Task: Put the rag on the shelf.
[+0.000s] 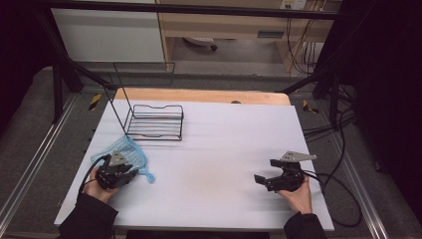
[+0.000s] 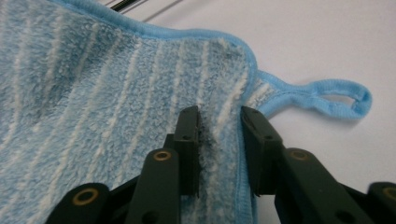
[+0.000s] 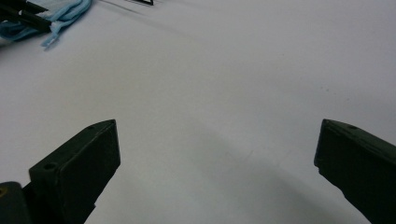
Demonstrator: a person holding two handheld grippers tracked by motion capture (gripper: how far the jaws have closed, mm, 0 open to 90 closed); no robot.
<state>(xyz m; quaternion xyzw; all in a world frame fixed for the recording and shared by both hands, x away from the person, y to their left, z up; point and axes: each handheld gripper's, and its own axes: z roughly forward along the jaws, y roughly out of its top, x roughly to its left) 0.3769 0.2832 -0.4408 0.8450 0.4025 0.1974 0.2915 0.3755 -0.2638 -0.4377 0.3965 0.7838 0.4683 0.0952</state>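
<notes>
Pinching a fold near the edge of the light-blue striped terry cloth [image 2: 116, 102], the left claw [image 2: 219, 140] probably means to lift it toward the black wire basket [image 1: 154, 122] just beyond. Cloth lies at the white bench's [image 1: 214, 149] near-left. The right claw [image 1: 268, 179] rests low, jaws spread wide, empty.

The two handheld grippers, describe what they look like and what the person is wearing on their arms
Both the left gripper and right gripper are black, each topped by a grey three-cornered plate and trailing a black cable. Brass-coloured rivets dot the left one's linkages. The person wears dark long sleeves.
</notes>
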